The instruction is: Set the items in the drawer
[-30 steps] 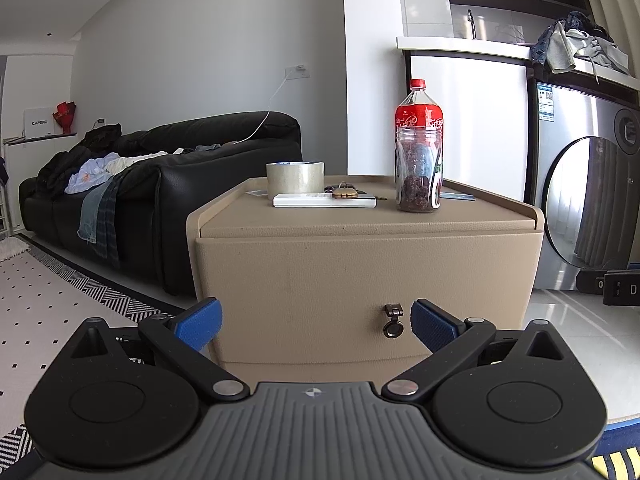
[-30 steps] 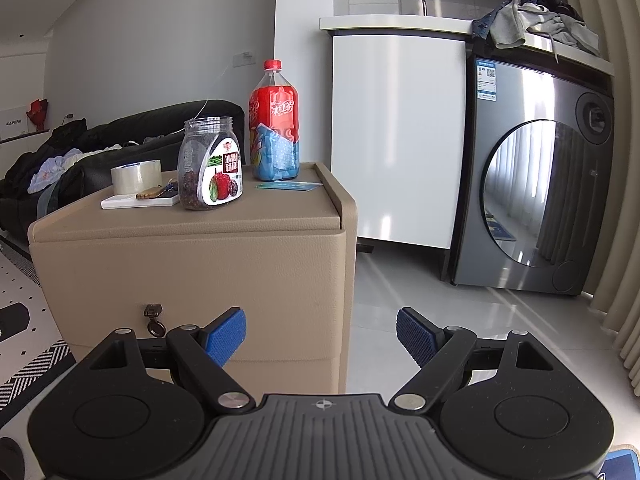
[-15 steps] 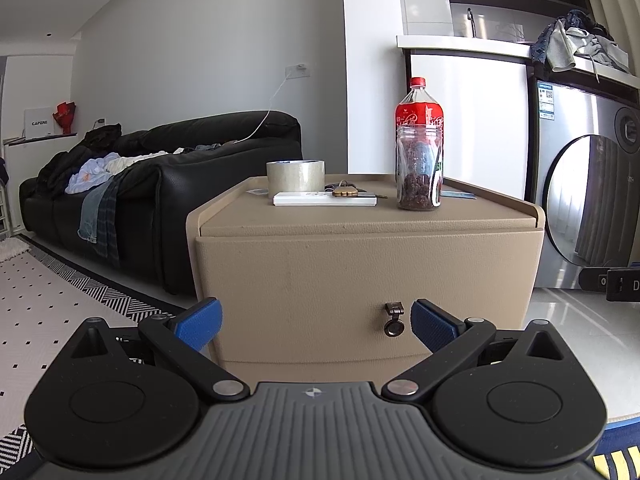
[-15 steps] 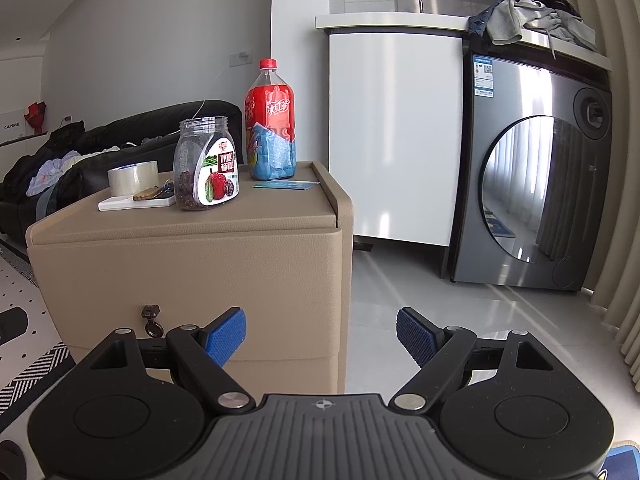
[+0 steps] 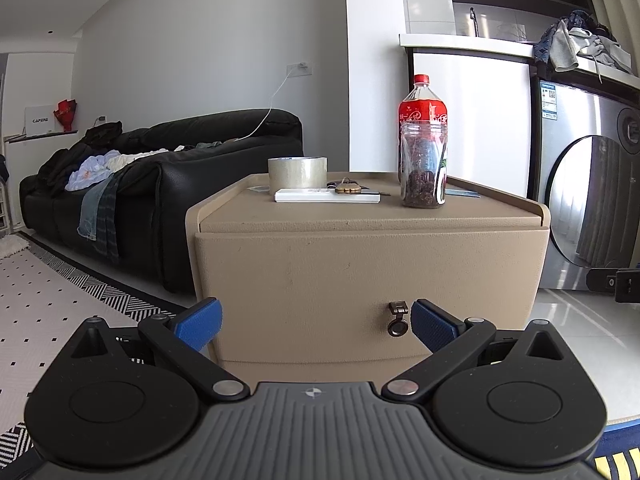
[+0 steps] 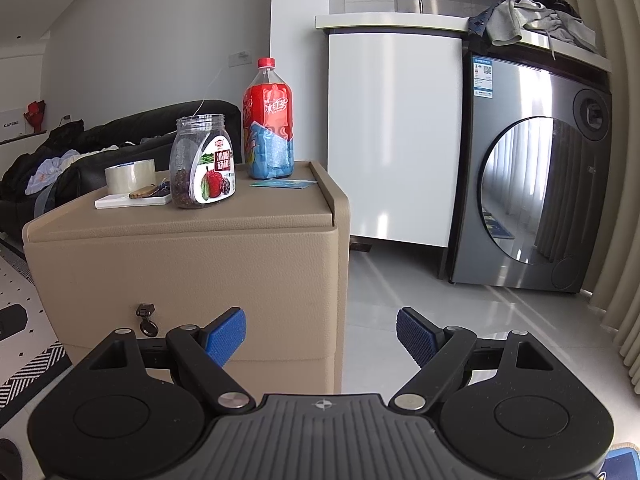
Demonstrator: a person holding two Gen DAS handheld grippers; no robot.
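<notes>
Left wrist view: left tool (image 5: 316, 322), fingers apart and empty, faces the closed beige leather-look drawer front (image 5: 368, 292); its dark metal pull (image 5: 398, 318) sits just beside the right fingertip. Right wrist view: right tool (image 6: 320, 330), fingers apart, points past the cabinet's right edge; clear plastic jar (image 6: 202, 162) stands on the surface.

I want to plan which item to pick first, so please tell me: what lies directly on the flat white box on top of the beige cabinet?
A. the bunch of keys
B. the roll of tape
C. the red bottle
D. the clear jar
A: the bunch of keys rests on the flat white box, while tape, jar and bottle stand on the cabinet top itself.
</notes>
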